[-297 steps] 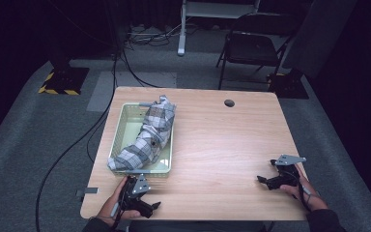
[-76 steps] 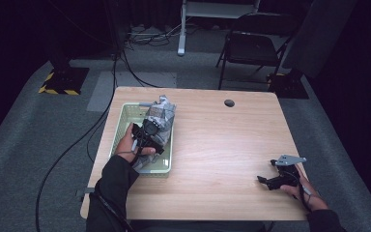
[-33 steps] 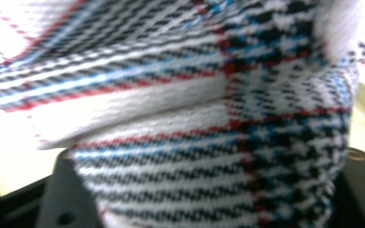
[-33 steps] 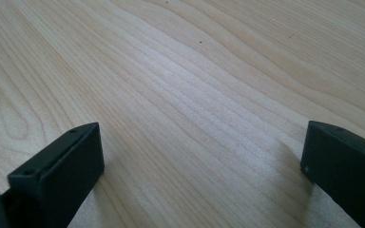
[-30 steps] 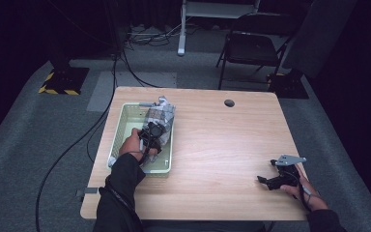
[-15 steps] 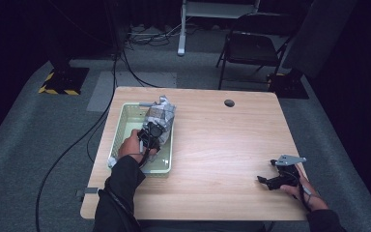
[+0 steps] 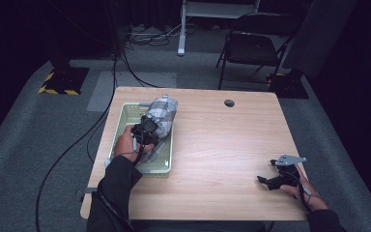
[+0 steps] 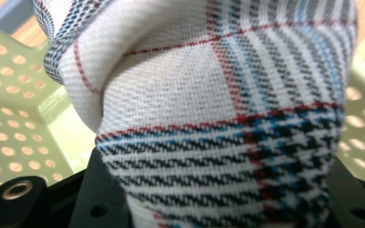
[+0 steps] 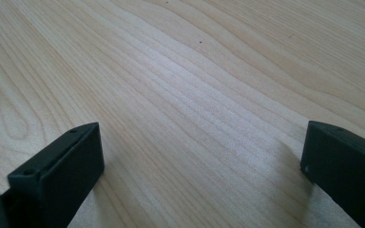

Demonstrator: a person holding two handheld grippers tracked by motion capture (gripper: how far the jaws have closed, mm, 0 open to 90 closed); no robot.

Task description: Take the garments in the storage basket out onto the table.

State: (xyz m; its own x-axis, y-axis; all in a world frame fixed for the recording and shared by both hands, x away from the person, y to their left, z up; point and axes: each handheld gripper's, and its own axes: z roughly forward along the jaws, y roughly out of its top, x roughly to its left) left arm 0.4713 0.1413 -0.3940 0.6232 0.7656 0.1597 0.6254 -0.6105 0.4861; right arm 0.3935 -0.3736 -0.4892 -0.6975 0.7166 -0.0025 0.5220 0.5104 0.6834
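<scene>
Plaid cloth gripped in the green basket

The plaid cloth (image 7: 158, 116) lies bundled in the perforated green basket (image 7: 125, 115), a fold of it clamped between the jaws of the left gripper (image 7: 145, 131). Well apart from it, the right gripper (image 7: 270, 181) rests on the wooden counter (image 7: 222, 145), jaws spread wide with bare wood between them.

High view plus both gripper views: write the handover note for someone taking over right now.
Left gripper: inside the green basket, fingers either side of a fold of the plaid cloth; a firm grip cannot be confirmed.
Right gripper: open, fingers wide apart, resting on the table near its right front corner.
Done: cloth reached.
Left: the cloth lies in the basket, not yet lifted out.
</scene>
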